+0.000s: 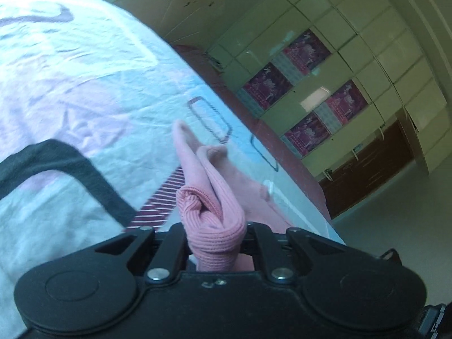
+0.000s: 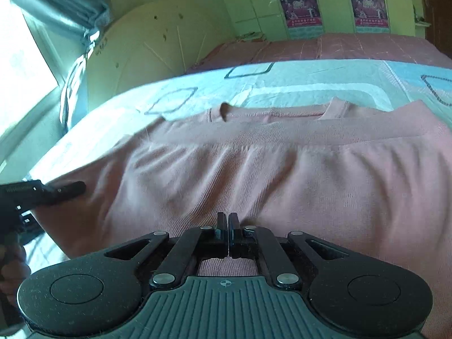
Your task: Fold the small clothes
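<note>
Left tongs (image 1: 216,234) at bottom centre of the left wrist view, clamped on a bunched ribbed edge of the pink top (image 1: 210,197); the fabric wad fills the gap between the jaws and rises toward mid-frame. Right tongs (image 2: 228,226) at bottom centre of the right wrist view, jaws pressed together, seemingly pinching a thin edge of the pink top (image 2: 254,163), though the actual grip is hard to confirm. The garment spreads across mid-frame on the bed (image 2: 282,84), neckline toward the top; the left tongs enter at far left, at its side edge. A striped item (image 1: 161,200) lies left of the pinch. Likely step: a fold with both edges lifted. Next move probably needs both tongs carrying the edge over evenly, then releasing flat.
</note>
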`<state>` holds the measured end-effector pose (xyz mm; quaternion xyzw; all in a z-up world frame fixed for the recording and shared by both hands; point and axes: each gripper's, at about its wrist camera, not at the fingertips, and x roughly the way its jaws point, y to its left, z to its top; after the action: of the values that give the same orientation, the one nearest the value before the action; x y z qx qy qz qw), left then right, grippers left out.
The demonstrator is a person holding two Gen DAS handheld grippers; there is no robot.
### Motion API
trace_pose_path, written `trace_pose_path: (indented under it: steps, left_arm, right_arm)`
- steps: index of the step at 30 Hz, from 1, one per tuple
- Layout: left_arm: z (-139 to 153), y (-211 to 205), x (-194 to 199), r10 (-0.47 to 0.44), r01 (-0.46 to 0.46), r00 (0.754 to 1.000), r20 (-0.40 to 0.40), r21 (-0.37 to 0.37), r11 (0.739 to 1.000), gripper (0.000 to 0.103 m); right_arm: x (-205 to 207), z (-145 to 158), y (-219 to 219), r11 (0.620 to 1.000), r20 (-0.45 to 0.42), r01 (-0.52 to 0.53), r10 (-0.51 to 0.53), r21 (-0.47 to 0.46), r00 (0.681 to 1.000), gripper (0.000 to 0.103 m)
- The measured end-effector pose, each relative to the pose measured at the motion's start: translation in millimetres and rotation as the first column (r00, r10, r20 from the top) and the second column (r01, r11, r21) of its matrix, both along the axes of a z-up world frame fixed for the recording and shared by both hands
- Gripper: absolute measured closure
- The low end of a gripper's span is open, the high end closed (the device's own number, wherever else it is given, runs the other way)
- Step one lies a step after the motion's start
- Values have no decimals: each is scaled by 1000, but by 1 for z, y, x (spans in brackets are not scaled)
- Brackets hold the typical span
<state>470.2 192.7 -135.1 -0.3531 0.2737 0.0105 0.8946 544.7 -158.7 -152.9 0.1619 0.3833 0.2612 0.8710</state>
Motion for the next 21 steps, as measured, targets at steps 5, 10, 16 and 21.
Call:
trace_pose_path:
  steps: [5, 10, 16, 21]
  left_arm:
    - [55, -106, 25, -179, 170, 984, 26, 205, 964, 96]
    - [61, -246, 47, -394, 392, 917, -64, 333, 858, 95]
    - [11, -360, 40, -623, 685, 729, -284, 321, 655, 45]
    - [43, -305, 27, -514, 538, 837, -187, 458, 708, 47]
  right_arm:
    - [-11, 14, -98, 986, 12, 144, -145, 82, 989, 102]
    - [-31, 30, -192, 960, 25, 253, -257, 118, 966, 102]
    - [-46, 22, -260, 929, -58, 333, -328, 160, 943, 41]
    - [-51, 26, -267, 929, -42, 253, -251, 269, 967, 48]
